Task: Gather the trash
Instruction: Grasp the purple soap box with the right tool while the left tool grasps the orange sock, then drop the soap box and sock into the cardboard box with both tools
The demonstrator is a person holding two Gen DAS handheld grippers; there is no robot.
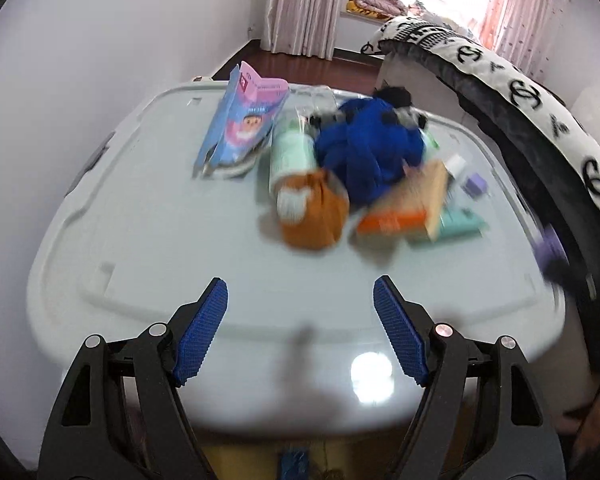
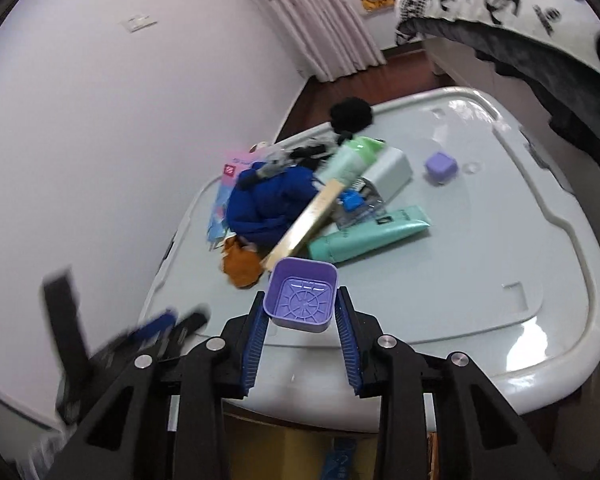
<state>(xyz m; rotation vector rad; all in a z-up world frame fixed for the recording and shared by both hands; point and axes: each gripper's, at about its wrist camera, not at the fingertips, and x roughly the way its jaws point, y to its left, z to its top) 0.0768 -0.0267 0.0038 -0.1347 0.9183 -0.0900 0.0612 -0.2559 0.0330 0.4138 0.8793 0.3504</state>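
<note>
Purple square cup (image 2: pixel 302 298), open mouth toward the camera, pinched in the right gripper (image 2: pixel 302 312); left gripper (image 1: pixel 301 305) spread, hovering at the worktop's (image 1: pixel 140 240) 6 o'clock edge.

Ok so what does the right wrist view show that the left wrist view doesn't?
Only the right wrist view shows the purple cup gripped in the right claw, a small purple cube lying apart from the pile, and a wall plate.

Only the left wrist view shows the left claw open and empty, seen from behind.

Both show the grey bin lid with the pile on it: blue cloth, orange pouch, teal tube.
</note>
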